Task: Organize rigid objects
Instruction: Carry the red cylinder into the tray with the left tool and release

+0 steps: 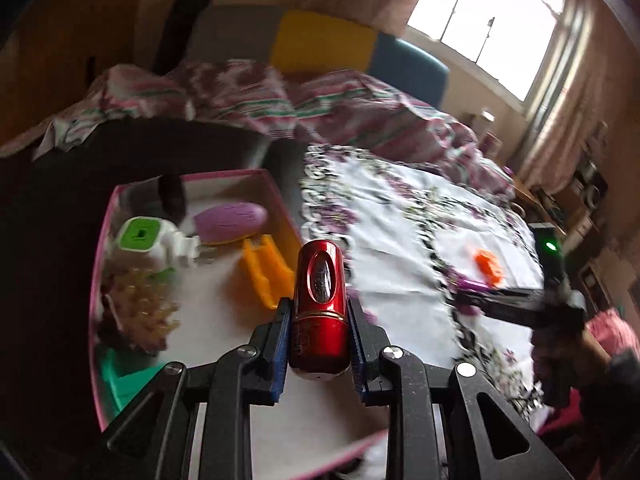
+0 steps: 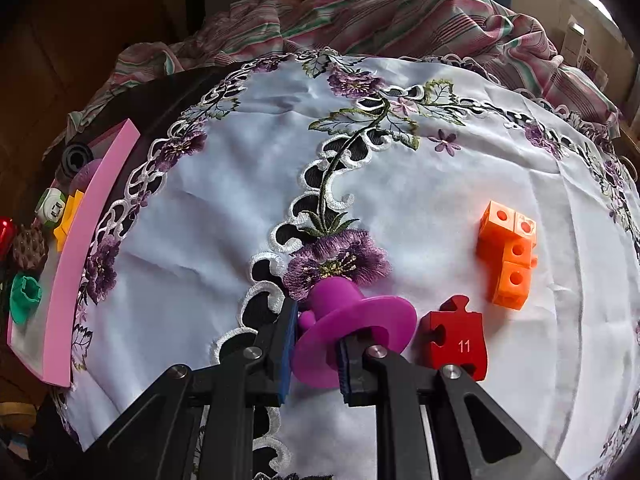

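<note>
My left gripper (image 1: 319, 320) is shut on a shiny red capsule-shaped case (image 1: 319, 304), held above the right side of a pink-rimmed box (image 1: 107, 216). Inside the box lie a purple oval piece (image 1: 230, 218), a green-and-white cube gadget (image 1: 146, 240), an orange ramp piece (image 1: 266, 270), a beaded cluster (image 1: 138, 312) and a teal piece (image 1: 124, 380). My right gripper (image 2: 318, 344) is shut on the rim of a purple hat-shaped toy (image 2: 352, 320) low over the embroidered cloth (image 2: 200, 240). Beside it lie a red puzzle block marked 11 (image 2: 456, 340) and an orange stack of cubes (image 2: 508, 256).
The white floral cloth covers a dark table; the box (image 2: 76, 248) sits off its left edge. A striped sheet (image 2: 400, 12) is bunched behind the table. The right gripper (image 1: 520, 304) and a hand show at the right in the left wrist view. A bright window (image 1: 480, 20) is behind.
</note>
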`<action>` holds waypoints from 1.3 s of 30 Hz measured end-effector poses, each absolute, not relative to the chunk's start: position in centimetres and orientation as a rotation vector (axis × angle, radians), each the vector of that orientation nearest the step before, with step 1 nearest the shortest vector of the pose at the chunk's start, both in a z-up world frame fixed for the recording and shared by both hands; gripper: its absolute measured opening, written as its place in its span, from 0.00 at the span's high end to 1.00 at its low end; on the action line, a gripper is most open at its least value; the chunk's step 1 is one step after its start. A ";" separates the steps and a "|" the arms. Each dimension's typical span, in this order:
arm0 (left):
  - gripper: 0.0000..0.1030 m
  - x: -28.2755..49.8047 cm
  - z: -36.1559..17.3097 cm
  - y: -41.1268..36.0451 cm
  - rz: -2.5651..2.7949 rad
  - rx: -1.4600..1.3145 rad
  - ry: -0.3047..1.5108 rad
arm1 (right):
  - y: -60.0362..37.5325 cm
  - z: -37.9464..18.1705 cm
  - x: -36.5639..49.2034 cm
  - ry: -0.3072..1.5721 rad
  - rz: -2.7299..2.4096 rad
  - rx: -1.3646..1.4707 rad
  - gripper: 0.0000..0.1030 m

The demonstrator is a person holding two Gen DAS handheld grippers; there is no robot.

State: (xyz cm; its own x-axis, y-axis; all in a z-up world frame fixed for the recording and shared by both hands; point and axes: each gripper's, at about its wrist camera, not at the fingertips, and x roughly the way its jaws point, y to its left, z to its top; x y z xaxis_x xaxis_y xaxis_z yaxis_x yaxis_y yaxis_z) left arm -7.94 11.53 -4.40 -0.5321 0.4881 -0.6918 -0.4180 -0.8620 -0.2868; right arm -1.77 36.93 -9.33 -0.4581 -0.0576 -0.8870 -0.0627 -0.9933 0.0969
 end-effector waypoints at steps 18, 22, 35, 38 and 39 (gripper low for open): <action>0.74 -13.6 -8.3 11.1 2.506 -1.266 -0.030 | 36.7 -9.3 -1.9 0.161 2.672 -1.641 0.84; 0.74 -13.3 -8.3 10.7 2.514 -1.262 -0.020 | 36.6 -9.3 -1.8 0.149 2.672 -1.641 0.84; 0.73 -10.5 -6.2 9.8 2.579 -1.156 0.016 | 36.2 -9.3 -1.8 0.112 2.669 -1.634 0.84; 0.72 -9.8 -5.6 9.3 2.582 -1.152 -0.006 | 36.1 -9.3 -1.8 0.088 2.670 -1.631 0.84; 0.72 -9.5 -5.4 9.1 2.581 -1.150 -0.013 | 36.0 -9.3 -1.8 0.081 2.670 -1.630 0.84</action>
State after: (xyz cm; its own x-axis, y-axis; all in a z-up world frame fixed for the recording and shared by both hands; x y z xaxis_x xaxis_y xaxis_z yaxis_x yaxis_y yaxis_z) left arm -9.48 9.14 -5.38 -0.6275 0.2875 -0.7236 -0.2803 -0.9504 -0.1345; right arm -1.77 36.01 -9.32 -0.4572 -0.0164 -0.8892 -0.0376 -0.9986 0.0378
